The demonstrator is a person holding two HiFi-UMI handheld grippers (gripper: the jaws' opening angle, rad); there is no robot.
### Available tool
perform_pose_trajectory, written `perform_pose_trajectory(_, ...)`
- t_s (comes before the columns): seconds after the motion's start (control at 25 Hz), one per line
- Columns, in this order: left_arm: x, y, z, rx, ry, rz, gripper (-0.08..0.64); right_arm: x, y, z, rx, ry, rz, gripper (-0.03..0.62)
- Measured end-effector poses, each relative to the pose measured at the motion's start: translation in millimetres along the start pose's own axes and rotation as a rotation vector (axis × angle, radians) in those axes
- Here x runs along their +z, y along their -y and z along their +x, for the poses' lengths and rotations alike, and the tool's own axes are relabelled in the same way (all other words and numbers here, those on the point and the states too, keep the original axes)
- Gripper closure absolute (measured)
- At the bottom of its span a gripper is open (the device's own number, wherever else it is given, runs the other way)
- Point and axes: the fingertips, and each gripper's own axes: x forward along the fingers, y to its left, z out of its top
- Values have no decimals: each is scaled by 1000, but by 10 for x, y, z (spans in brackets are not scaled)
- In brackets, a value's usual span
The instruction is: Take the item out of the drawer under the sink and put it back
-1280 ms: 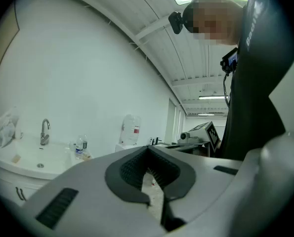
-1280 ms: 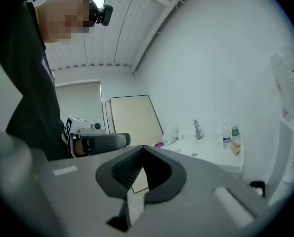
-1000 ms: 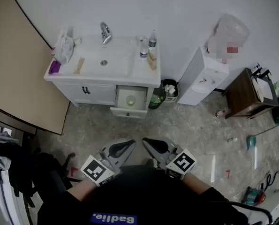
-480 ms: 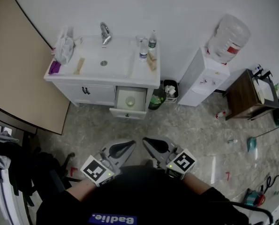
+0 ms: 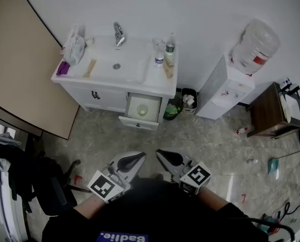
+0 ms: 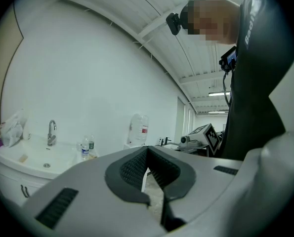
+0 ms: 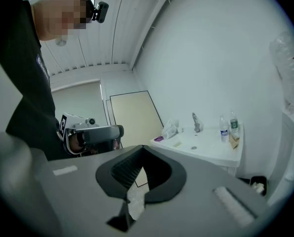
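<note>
The white sink cabinet (image 5: 97,96) stands against the far wall, with its right drawer (image 5: 137,123) pulled open. A small round pale-green item (image 5: 142,110) lies inside the drawer. My left gripper (image 5: 142,155) and right gripper (image 5: 159,153) are held side by side close to my body, well short of the drawer. Each has its tips together and nothing between them. The left gripper view shows the left gripper (image 6: 147,149) shut, with the sink (image 6: 33,157) far off at the left. In the right gripper view the right gripper (image 7: 142,148) is shut and the sink (image 7: 196,144) lies beyond it.
Two bottles (image 5: 170,47) and a plastic bag (image 5: 75,47) sit on the sink top. A green bag (image 5: 171,110) and a small bin (image 5: 189,100) stand right of the cabinet, then a water dispenser (image 5: 230,84) and a wooden side table (image 5: 273,112). A beige panel (image 5: 23,59) leans at left.
The head view has shifted a little, so the cabinet sits slightly lower and further right in the picture. Both grippers stay shut and in the same place near my body.
</note>
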Motion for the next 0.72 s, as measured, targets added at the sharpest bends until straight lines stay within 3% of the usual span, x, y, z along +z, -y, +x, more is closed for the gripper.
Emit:
perform_pose_trajectory(0.28, 65, -600, 133, -5, 16, 5, 554, 83, 356, 454, -26, -28, -7, 591)
perform_pose_trajectory(0.56, 272, -1489, 241, -96, 5, 29, 554, 178, 844, 1286, -130, -77, 9, 591)
perform_pose_trajectory(0.72, 341, -1996, 246, -146, -3, -3, 554, 262, 1060, 1746, -193, -77, 31, 591)
